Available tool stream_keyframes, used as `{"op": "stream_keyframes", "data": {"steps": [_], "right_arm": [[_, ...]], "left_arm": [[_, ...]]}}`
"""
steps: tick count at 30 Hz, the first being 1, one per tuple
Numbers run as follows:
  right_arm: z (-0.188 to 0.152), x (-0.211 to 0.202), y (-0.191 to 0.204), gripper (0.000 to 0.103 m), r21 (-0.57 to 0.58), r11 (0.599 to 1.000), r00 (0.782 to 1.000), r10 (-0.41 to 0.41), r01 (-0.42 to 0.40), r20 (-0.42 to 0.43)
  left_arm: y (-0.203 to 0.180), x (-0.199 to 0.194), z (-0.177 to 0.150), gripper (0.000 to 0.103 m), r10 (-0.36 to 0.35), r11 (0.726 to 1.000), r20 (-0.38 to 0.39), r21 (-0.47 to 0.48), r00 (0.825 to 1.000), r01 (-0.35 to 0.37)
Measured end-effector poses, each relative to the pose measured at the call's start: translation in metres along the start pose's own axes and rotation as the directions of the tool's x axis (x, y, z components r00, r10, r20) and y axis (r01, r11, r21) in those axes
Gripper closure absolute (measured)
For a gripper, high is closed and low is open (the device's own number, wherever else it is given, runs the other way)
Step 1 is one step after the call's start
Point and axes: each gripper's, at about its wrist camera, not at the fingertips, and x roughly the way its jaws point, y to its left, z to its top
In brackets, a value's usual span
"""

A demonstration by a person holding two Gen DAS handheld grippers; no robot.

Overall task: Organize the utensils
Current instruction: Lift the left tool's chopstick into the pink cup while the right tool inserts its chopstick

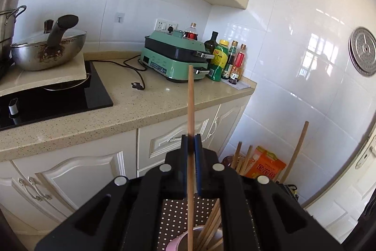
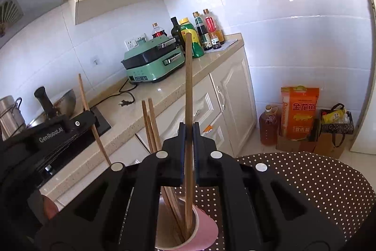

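Because each chopstick must drop end-first, the right gripper (image 2: 189,127) is clamped on one (image 2: 188,109) standing in the pink cup (image 2: 206,227) on the dotted table (image 2: 305,180); the left gripper (image 1: 191,140) pinches another chopstick (image 1: 190,98) upright above the same cup, the kitchen worktop (image 1: 131,107) beyond.

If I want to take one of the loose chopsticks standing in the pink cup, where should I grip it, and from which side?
Probably grip a loose chopstick on its upper shaft, well above the pink cup, approaching from the side with jaws across the stick: it stands nearly upright, leaning left, with its top free.
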Motion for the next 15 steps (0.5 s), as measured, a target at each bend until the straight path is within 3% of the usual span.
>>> {"op": "stream_keyframes", "data": {"steps": [15], "right_arm": [[-0.039, -0.003, 0.001, 0.097, -0.065, 0.997, 0.993, 0.021, -0.028, -0.120]], "left_arm": [[0.011, -0.006, -0.047, 0.097, -0.031, 0.998, -0.088, 0.048, 0.996, 0.035]]}}
